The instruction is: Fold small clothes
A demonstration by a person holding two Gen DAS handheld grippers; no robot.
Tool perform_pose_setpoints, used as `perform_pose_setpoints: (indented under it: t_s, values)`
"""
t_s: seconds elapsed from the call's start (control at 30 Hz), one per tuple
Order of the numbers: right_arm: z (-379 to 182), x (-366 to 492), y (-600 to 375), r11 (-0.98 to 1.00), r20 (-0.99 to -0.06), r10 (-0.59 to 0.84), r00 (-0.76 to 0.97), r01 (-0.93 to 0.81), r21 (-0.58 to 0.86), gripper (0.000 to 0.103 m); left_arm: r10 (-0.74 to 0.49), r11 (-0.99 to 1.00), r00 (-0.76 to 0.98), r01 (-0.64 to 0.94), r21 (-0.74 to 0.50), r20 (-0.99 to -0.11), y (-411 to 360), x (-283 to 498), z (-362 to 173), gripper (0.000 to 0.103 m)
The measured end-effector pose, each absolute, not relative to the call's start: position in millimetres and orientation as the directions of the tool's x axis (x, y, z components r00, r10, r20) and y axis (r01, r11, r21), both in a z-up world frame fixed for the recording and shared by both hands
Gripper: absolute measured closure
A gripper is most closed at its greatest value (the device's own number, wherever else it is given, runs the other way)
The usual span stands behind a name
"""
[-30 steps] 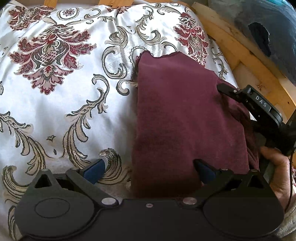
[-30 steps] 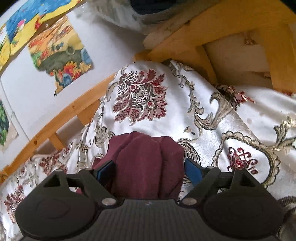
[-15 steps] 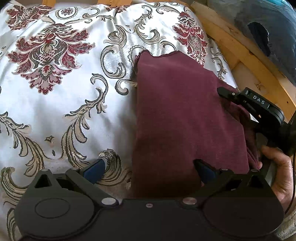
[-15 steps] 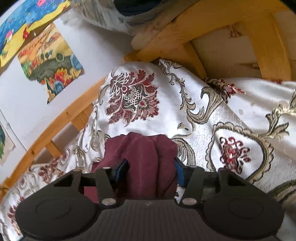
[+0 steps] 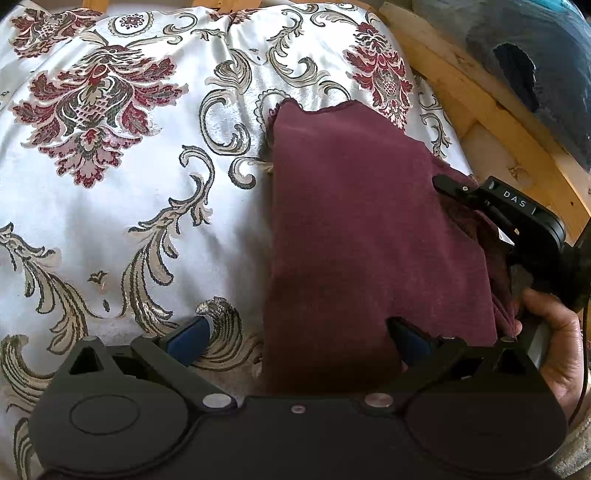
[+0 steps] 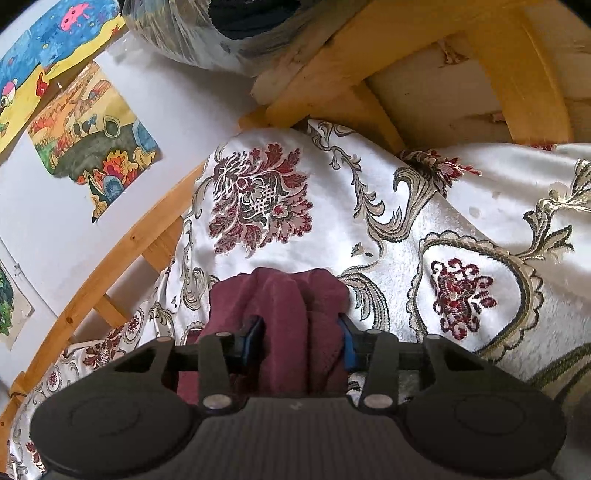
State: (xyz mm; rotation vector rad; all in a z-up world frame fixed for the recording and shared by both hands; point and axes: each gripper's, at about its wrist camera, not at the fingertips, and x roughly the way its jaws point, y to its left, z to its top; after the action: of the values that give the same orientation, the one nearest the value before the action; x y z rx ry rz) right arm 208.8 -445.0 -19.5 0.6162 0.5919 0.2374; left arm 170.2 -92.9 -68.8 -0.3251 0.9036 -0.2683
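Note:
A maroon garment point(image 5: 369, 229) lies folded on the white damask bedspread point(image 5: 110, 221), right of centre in the left wrist view. My left gripper point(image 5: 299, 332) is open, its right finger over the garment's near edge, its left finger over bare spread. My right gripper point(image 6: 301, 338) is shut on a bunched fold of the maroon garment point(image 6: 288, 295). The right gripper's body also shows in the left wrist view point(image 5: 517, 218), at the garment's right edge.
A yellow wooden frame point(image 5: 480, 103) borders the bed on the right, with a dark bundle point(image 5: 535, 55) beyond it. In the right wrist view a wooden rail point(image 6: 110, 258) runs along a white wall with paintings point(image 6: 92, 147); a wrapped bundle point(image 6: 221, 29) sits above.
My right gripper has closed from wide open onto the bunched maroon cloth. My left gripper has stayed open and nearly still.

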Motion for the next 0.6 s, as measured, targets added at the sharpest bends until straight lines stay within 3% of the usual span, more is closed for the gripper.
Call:
perform_pose_setpoints:
  t_s: [0.6]
  values:
    - [-19.7,208.6,-442.4,0.807,-0.457,0.372,0.808,-0.038,0.59,0.056,-0.366,0.916,0.592,0.093,-0.39,-0.718,-92.0,169.8,-68.7,0.0]
